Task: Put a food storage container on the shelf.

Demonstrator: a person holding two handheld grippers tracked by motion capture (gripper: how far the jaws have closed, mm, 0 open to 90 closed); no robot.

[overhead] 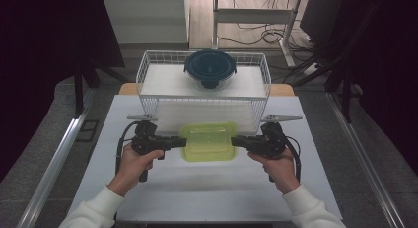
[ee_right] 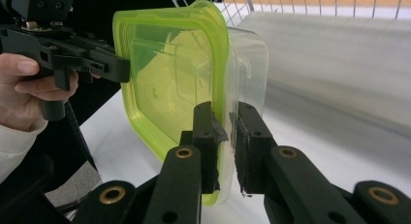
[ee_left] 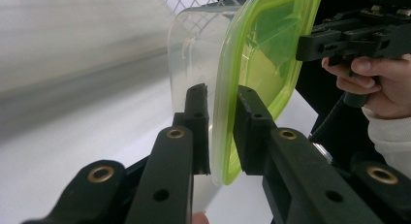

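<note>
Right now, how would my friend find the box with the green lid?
Look at the white table, just in front of the wire basket. The box sits between the left gripper and right gripper. It is clear and square with a lime lid, unlike the round dark-lidded bowl.

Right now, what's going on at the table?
A person holds the clear container with the green lid between two grippers, the left gripper clamped on one edge and the right gripper on the opposite edge, in front of the white wire basket. A dark-lidded round bowl sits in that basket.
</note>
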